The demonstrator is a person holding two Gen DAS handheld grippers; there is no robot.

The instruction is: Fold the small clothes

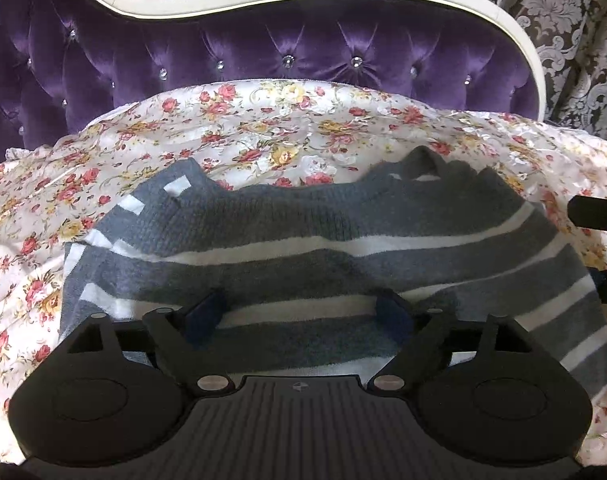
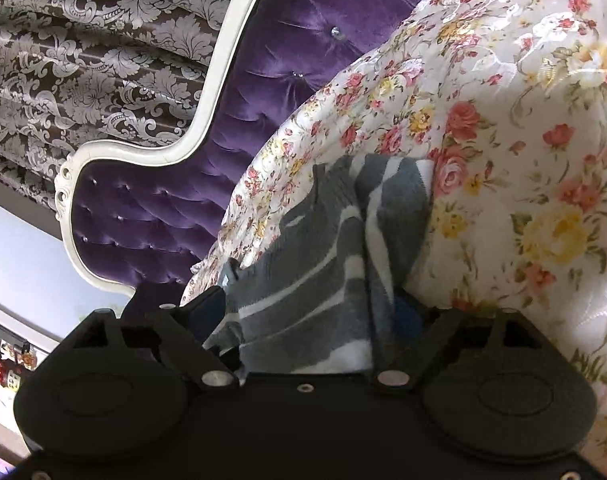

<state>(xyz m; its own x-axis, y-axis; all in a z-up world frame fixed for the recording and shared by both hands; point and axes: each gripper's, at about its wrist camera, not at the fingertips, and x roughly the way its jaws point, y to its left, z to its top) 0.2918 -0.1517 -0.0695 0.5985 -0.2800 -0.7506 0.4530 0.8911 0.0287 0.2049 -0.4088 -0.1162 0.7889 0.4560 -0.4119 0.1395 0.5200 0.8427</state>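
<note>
A small grey sweater with white stripes (image 1: 303, 248) lies on a floral bedsheet (image 1: 263, 128), neckline toward the headboard. My left gripper (image 1: 299, 312) hovers low over the sweater's lower part with its jaws wide apart and nothing between them. My right gripper (image 2: 323, 312) is at the sweater's right edge, tilted on its side. Its jaws are wide apart with a bunched part of the sweater (image 2: 323, 264) lying between them. The right gripper's black fingers (image 1: 595, 212) show at the right edge of the left wrist view.
A purple tufted headboard (image 1: 263, 52) with a white frame stands behind the bed. Patterned grey curtains (image 2: 83, 40) hang beyond it. A shelf with small items (image 2: 7, 360) shows at the lower left of the right wrist view.
</note>
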